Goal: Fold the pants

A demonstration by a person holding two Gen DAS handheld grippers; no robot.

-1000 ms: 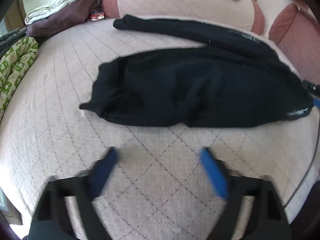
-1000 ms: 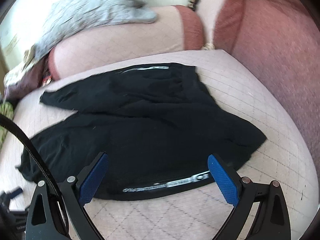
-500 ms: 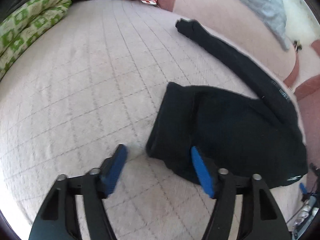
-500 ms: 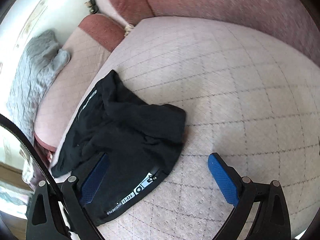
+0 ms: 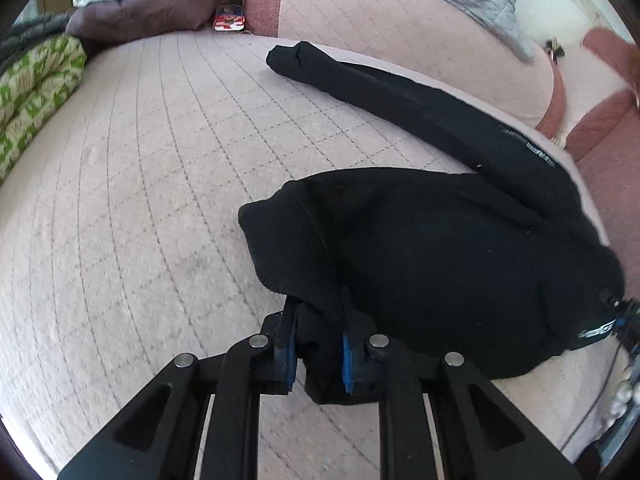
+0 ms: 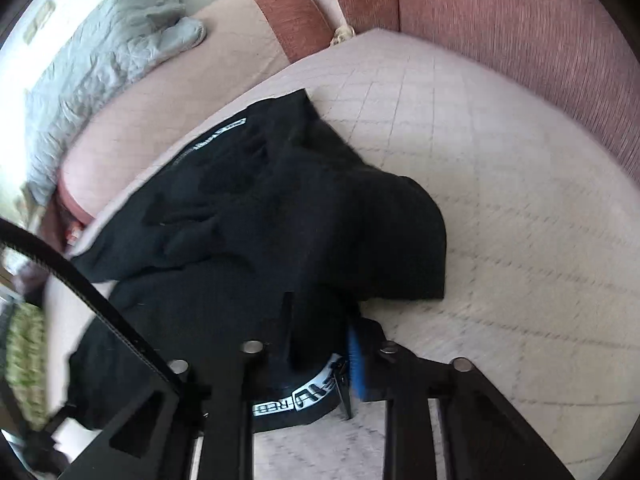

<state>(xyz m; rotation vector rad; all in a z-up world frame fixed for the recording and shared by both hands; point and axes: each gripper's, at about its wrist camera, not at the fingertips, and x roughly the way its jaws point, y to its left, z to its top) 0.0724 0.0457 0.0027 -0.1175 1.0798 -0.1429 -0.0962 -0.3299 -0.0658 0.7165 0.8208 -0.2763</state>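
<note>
You are holding the black pants (image 5: 440, 256) with both tools now, and the pants are lying in a lumpy heap on the pale quilted sofa seat (image 5: 140, 200). Your left gripper (image 5: 318, 344) has just been closing, and its blue pads are pinching the cuff end of the near leg. Your right gripper (image 6: 320, 356) has just been closing too, and it is pinching the waistband (image 6: 304, 396) with the white letters. Here is what could be going wrong. The left pads are biting a thick bunch of cloth, so you may be grabbing only some of the layers, and the rest may be slipping out when you are lifting. The far leg (image 5: 400, 92) is lying apart, stretched out toward the back cushion (image 5: 400, 20), so it may be dragging behind and making a crooked fold. The black cable (image 6: 80, 280) is hanging close to the cloth in the right view, and it may be catching on the pants while you are moving.
</note>
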